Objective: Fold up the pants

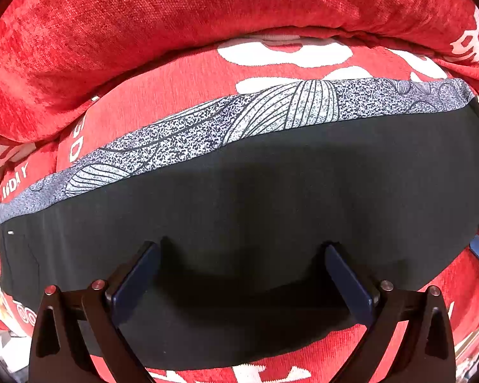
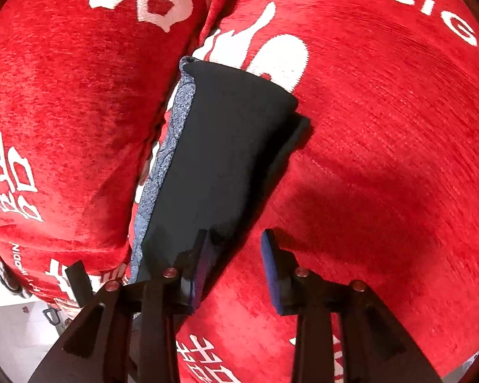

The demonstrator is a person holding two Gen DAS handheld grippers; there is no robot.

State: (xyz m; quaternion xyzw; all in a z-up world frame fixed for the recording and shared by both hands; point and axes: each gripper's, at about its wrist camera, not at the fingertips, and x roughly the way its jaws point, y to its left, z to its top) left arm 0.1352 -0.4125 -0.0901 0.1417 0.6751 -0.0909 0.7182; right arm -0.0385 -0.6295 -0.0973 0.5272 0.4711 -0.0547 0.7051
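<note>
Neatly folded pants (image 1: 271, 210) lie on red cushion (image 1: 175, 102).

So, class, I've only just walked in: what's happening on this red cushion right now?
A person with a handheld gripper in each hand is folding dark pants on a red cushion. The pants lie in a long, flat strip, with a grey patterned layer showing along the far edge. The left gripper is open above the dark cloth. The right gripper is open at one end of the strip, gripping nothing.
</note>
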